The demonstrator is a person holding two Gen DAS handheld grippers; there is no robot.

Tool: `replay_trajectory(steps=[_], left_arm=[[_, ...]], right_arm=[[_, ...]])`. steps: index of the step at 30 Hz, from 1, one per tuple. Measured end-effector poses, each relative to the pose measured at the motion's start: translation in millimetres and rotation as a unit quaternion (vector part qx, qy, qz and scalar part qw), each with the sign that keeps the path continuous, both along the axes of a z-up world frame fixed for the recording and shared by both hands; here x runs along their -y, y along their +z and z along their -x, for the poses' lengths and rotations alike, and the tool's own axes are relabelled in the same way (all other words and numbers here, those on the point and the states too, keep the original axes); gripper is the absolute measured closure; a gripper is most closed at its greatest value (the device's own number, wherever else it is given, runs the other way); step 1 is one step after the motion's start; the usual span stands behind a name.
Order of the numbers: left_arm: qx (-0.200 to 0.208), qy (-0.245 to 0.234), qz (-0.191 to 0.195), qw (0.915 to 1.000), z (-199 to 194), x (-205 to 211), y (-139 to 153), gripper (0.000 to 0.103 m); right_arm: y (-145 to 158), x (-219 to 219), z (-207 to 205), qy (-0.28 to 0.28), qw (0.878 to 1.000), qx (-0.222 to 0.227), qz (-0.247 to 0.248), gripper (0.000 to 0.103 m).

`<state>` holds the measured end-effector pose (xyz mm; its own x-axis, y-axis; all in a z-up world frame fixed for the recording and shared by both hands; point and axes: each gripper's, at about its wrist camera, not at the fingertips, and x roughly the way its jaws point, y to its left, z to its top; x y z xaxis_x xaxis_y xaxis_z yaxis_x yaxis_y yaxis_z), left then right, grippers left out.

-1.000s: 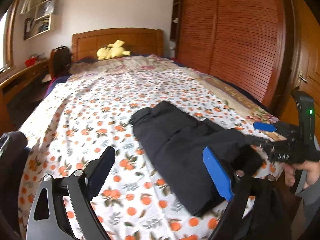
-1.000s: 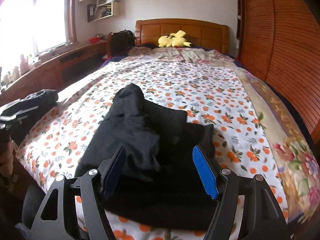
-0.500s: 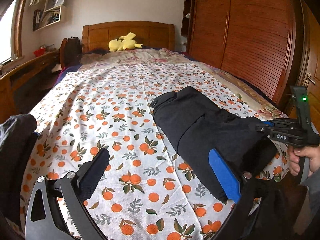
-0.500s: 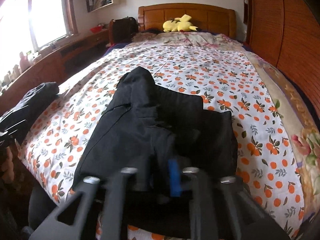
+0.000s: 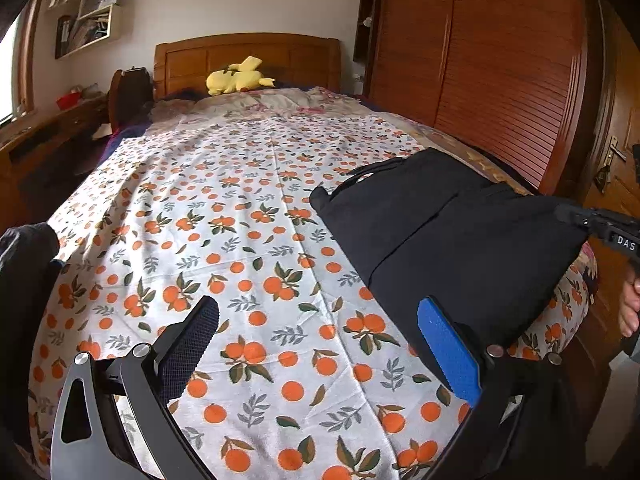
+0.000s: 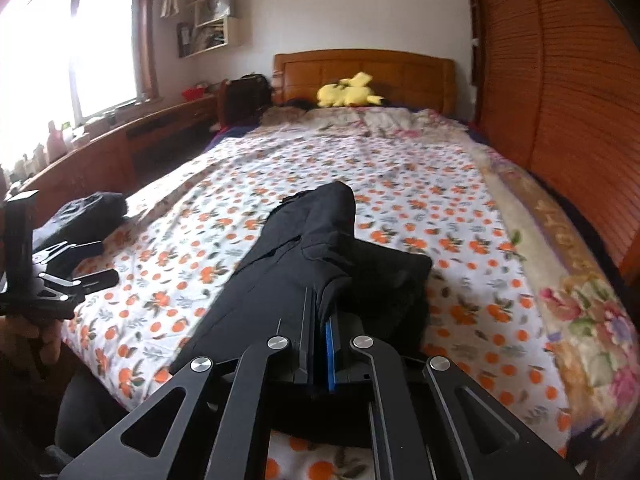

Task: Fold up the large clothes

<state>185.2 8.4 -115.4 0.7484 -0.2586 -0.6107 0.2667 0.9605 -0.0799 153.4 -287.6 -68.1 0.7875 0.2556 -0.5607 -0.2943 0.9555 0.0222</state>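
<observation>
Currently, far left: a second dark bundle (image 5: 24,264) sits at the bed's left edge, untouched. Next to it the left claw (image 5: 316,344) hovers over bare orange-print bedsheet (image 5: 248,208), jaws spread wide, nothing between them.

Centre-right: the black garment (image 5: 440,236), part-folded, lies on the right half of the bed near the foot, one narrow end reaching up-bed. Its near corner is lifted off the sheet.

Right: the right claw (image 6: 322,332) is clamped fully together on that corner; the right wrist view shows cloth pinched between the pads, and the fabric runs taut from the pinch in the left wrist view.

Step in hand, my read: one corner secured, second grasp pending before the next fold.

Next move needs the left claw brought over to the garment's near left edge, closing on all layers, then both lifting together so the fold lands square. Risk: a one-sided pull drags the stack and undoes the existing fold.
</observation>
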Motion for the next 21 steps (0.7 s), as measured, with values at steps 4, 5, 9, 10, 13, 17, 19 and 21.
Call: replay_trajectory(steps=[4,5,9,10,13,17,19,21], left_arm=[[0.003,-0.011,-0.003,0.9999,-2,12,1,0.003],[0.003,-0.013,-0.003,0.9999,-3,14,1,0.003],[0.002,-0.021,-0.003,0.9998,-6,24,-1,0.003],[0.001,-0.022,-0.003,0.9998,-7,26,-1,0.003],[-0.001,-0.026,-0.007,0.9996,-14,34,-3,0.003],[-0.002,-0.034,-0.014,0.9993,-25,46,-7,0.003],[-0.004,-0.037,-0.016,0.9992,-33,52,-9,0.003],[-0.008,-0.041,-0.016,0.999,-41,58,-13,0.003]], right_arm=[[-13,31,2,-0.038,0.999,-0.021,0.001,0.1],[-19,37,0,-0.045,0.999,-0.031,0.0,0.1],[-60,58,-10,-0.066,0.994,-0.085,-0.001,0.1],[-70,62,-11,-0.069,0.993,-0.095,-0.011,0.098],[-78,66,-10,-0.077,0.992,-0.1,-0.018,0.088],[-76,71,-7,-0.103,0.99,-0.09,-0.022,0.064],[-71,76,-6,-0.107,0.99,-0.086,-0.042,0.059],[-65,79,-3,-0.11,0.99,-0.077,-0.05,0.052]])
